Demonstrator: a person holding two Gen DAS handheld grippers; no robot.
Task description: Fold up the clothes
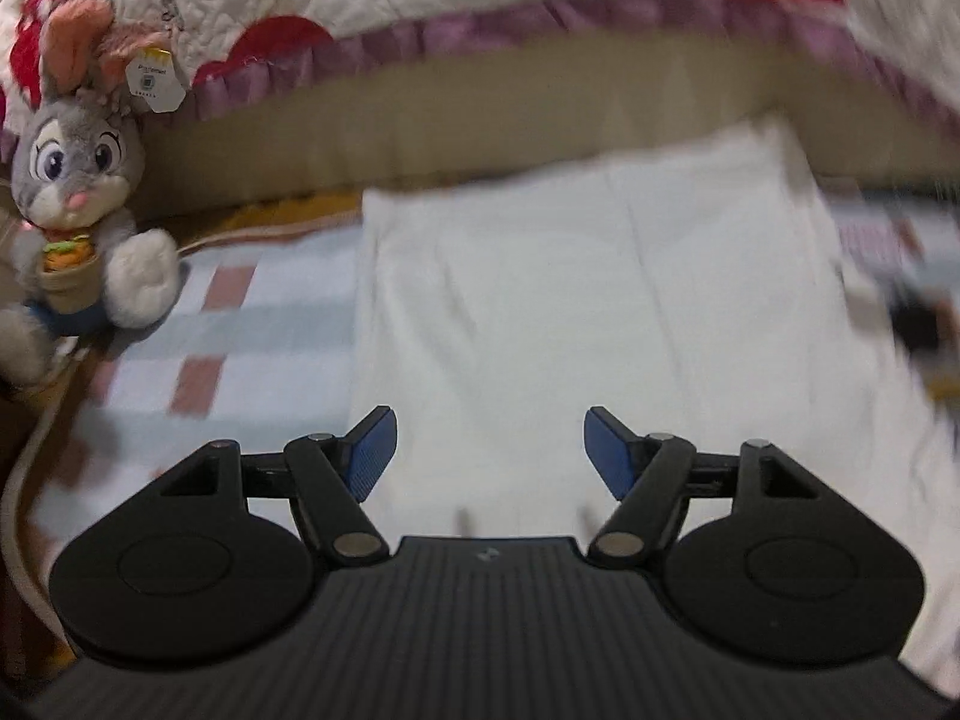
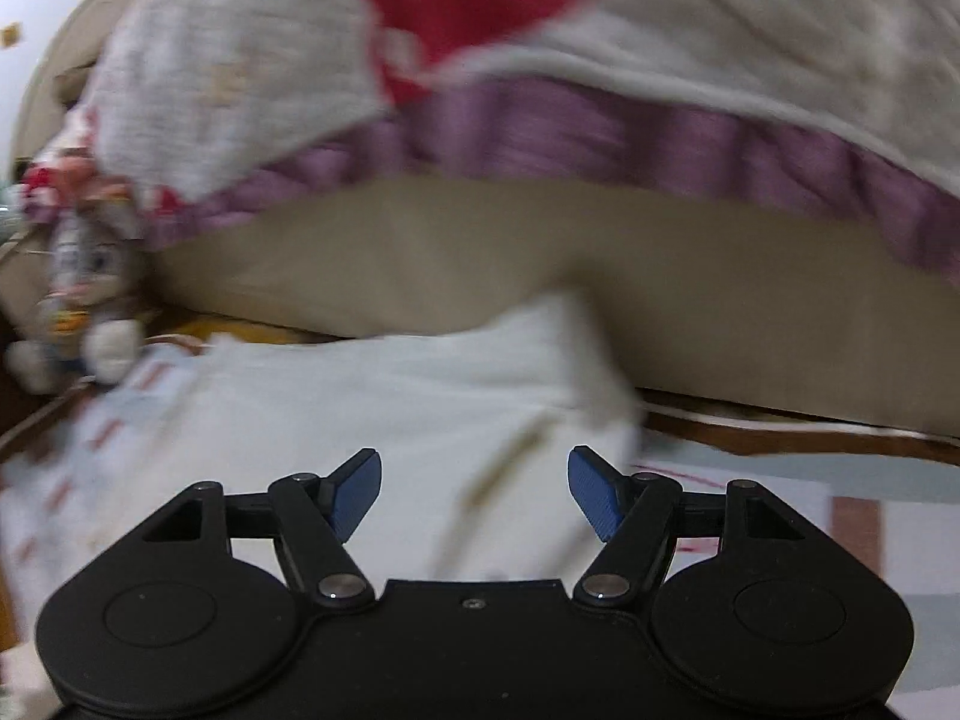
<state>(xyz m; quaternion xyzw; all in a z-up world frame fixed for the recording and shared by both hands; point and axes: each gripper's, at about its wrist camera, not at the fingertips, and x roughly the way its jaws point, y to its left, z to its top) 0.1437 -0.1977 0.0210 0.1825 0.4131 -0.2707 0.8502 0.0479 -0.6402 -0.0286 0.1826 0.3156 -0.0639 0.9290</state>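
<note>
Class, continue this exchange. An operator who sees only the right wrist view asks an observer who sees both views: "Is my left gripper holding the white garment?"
Observer: No. The left gripper is open with nothing between its pads; the white garment lies spread in front of it.
Operator: What is the blurred toy at my left edge?
Observer: A grey plush rabbit with a paper tag by its ear.
Operator: Does it carry anything?
Observer: Yes, what looks like a toy burger against its chest.
</note>
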